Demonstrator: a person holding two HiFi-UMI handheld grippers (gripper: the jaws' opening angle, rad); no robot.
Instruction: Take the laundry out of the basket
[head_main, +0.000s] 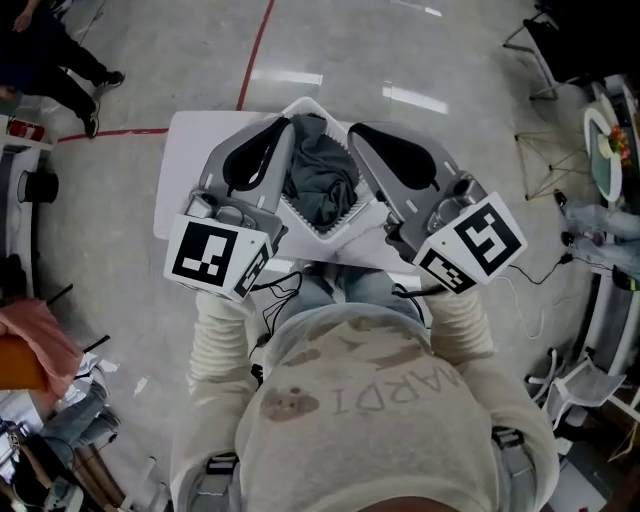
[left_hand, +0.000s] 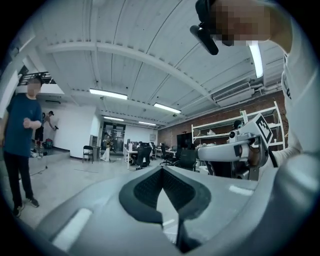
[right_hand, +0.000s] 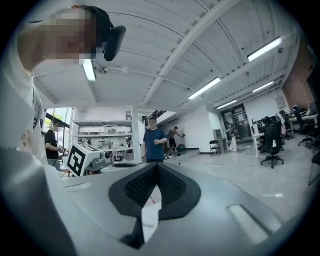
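1. A white tabletop (head_main: 185, 170) stands on a grey polished floor (head_main: 420, 50) marked with red lines (head_main: 256, 52).
2. The room is a large open workshop with a white ceiling (left_hand: 125, 45) and strip lights (left_hand: 106, 94). White shelves (left_hand: 220, 127) and office chairs (left_hand: 145, 154) stand further back.
3. A person in a blue shirt (right_hand: 154, 142) stands some way off.
4. A white basket (head_main: 330, 226) sits on the tabletop directly in front of the wearer. Dark grey laundry (head_main: 320, 178) lies bunched inside it.
5. The left tongs (head_main: 286, 124) reach forward over the left side of the basket, and the right tongs (head_main: 356, 130) over its right side. The two converge toward the basket's far edge, and the laundry shows between them.
6. Both are held roughly level and point out across the room. Their marker cubes (head_main: 215, 256) sit nearest the wearer's cream sleeves (head_main: 222, 340).
7. The left tongs (left_hand: 161, 169) are closed with the pads meeting at the tip, and they grip nothing.
8. The right tongs (right_hand: 156, 165) are likewise closed and empty.
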